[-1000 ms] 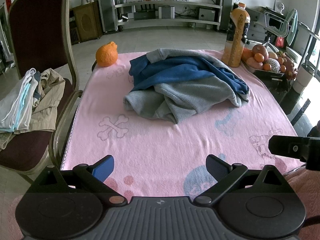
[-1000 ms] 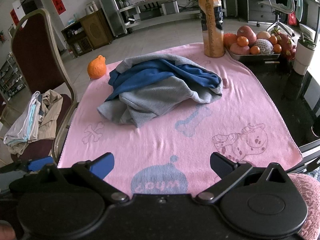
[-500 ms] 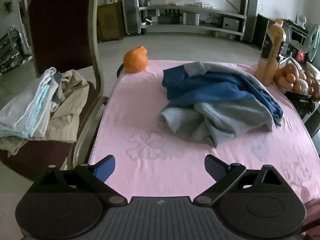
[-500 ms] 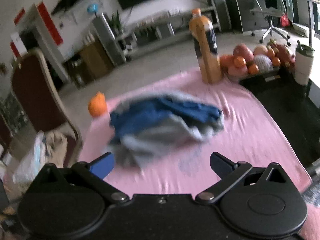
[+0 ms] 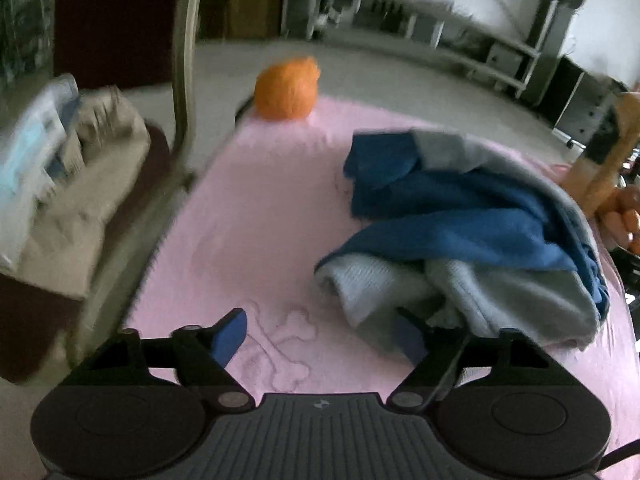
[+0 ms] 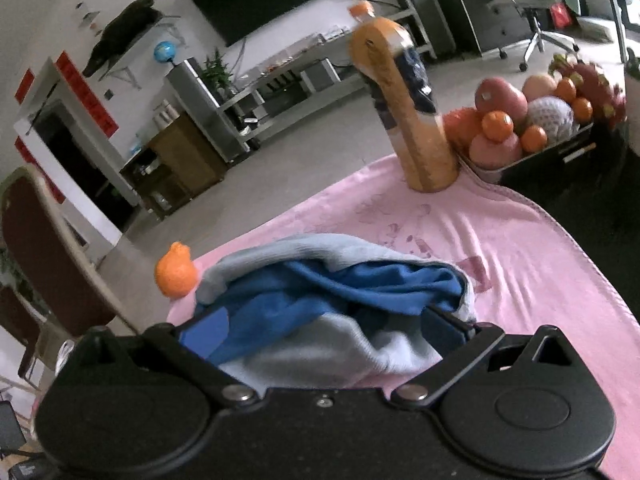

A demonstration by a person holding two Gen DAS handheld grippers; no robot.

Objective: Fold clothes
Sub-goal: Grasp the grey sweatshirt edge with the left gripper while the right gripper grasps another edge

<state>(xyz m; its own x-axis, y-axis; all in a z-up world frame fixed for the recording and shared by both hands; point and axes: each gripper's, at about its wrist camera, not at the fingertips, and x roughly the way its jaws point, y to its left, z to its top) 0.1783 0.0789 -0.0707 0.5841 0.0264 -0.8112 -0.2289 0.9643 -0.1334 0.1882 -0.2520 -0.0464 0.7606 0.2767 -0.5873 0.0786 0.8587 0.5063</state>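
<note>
We look across a living room with a tiled floor and a long metal shelf unit along the far wall; nearer, a pink blanket (image 5: 272,216) printed with bone shapes covers the table. In the left wrist view, which is blurred, a dark red chair (image 5: 120,24) stands at the left with folded clothes (image 5: 52,168) stacked on its seat. A knobbly orange fruit (image 5: 287,89) sits at the far corner of the blanket. The task's thing, a crumpled pile of clothes (image 5: 472,232) in grey and blue, lies on the right half of the blanket. Our left gripper (image 5: 320,336) hangs low over the pink cloth with its jaws about half open, having just been closing. Between them is mostly bare blanket, and the right finger (image 5: 408,334) lies against the pile's near grey edge; whether it touches the cloth we cannot tell, as the blur is too strong there.

In the right wrist view the same room shows a dark television screen on the wall and an office chair at the far right. A tall bottle of orange drink (image 6: 404,120) stands at the blanket's far edge, just beside a tray of fruit (image 6: 532,120). The pile of clothes fills the space right ahead of our right gripper (image 6: 324,328). Its jaws stand wide, and the pile's near side bulges between them; the pads do not appear to press on the fabric. The orange fruit lies beyond the pile at its left.
</note>
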